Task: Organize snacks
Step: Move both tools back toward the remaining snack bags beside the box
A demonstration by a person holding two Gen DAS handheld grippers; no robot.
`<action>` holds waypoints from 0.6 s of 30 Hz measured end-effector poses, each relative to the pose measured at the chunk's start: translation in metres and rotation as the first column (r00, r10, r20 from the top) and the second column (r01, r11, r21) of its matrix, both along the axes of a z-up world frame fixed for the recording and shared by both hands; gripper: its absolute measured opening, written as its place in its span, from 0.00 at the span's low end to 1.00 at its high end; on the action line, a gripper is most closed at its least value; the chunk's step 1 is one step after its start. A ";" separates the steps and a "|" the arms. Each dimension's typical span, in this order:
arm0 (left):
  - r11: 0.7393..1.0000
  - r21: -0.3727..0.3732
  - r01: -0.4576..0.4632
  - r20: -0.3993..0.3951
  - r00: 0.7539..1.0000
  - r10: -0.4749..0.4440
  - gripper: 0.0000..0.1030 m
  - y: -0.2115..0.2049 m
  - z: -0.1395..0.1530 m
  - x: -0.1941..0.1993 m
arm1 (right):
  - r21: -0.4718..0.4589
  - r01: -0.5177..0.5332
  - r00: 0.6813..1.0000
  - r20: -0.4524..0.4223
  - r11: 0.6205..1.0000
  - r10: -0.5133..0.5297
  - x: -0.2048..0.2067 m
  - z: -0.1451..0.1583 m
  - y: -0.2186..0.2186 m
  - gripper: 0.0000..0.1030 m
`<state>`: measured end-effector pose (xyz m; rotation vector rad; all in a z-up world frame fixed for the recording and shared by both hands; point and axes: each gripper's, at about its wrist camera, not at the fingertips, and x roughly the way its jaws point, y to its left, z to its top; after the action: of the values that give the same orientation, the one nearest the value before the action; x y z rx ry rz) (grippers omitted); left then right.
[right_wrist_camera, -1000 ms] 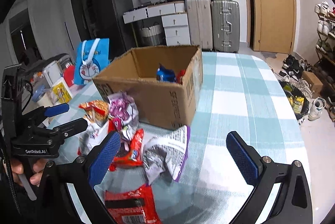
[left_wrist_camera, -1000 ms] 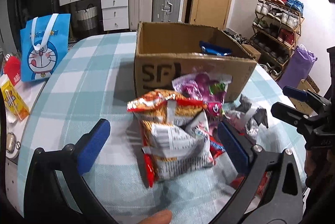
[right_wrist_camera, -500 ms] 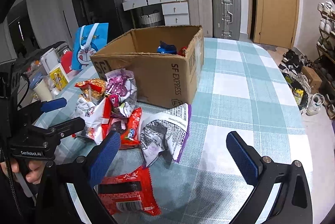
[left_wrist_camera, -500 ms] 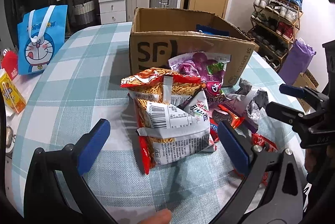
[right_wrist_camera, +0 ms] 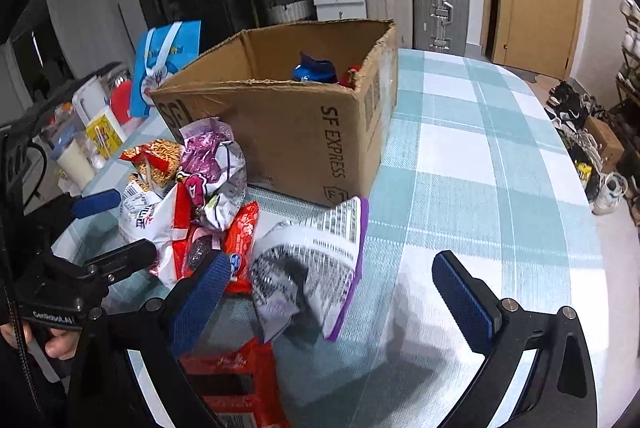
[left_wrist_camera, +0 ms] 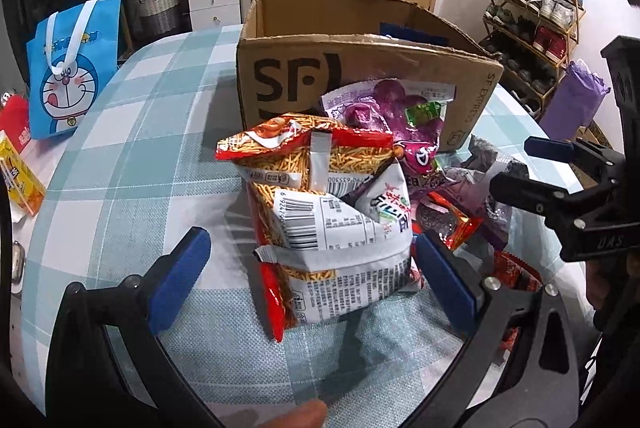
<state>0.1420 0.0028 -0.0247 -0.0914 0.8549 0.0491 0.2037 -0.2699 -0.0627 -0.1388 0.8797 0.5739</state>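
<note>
**Q:** Since most of the snacks sit in a heap outside the box, how far along would you say you are?

**A:** Early, by my reading. Your pile of snack packets (left_wrist_camera: 340, 203) lies on the checked worktop (left_wrist_camera: 132, 155), touching the front of the cardboard box (left_wrist_camera: 360, 67). On top is a white packet (left_wrist_camera: 352, 240), lying over an orange noodle-snack bag (left_wrist_camera: 304, 155), with a purple packet (left_wrist_camera: 400, 107) leaning on the box wall behind them.

**Q:** Has anything gone in yet?

**A:** From the right wrist view you can see a blue packet (right_wrist_camera: 314, 69) and something red beside it inside the box. That is the done part; the rest is left, including a purple-edged grey packet (right_wrist_camera: 316, 260) and a red one (right_wrist_camera: 236, 380) nearest you.

**Q:** And my grippers?

**A:** Your left gripper (left_wrist_camera: 312, 280) is spread wide, empty, its pads on either side of the white packet without touching it. Your right gripper (right_wrist_camera: 332, 296) is likewise released, holding nothing, low above the grey packet.

**Q:** What else is around?

**A:** A blue cartoon bag (left_wrist_camera: 68, 75) stands well to the left of the box.
</note>
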 end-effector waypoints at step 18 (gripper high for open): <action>0.999 -0.039 0.000 -0.008 1.000 0.000 0.99 0.003 -0.010 -0.001 | 0.027 -0.012 0.998 -0.065 1.000 0.013 0.013 -0.023 0.004 0.99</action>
<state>0.1415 0.0063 -0.0347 -0.1280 0.8636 0.0330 0.2166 -0.2656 -0.0855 -0.1017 0.9348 0.6044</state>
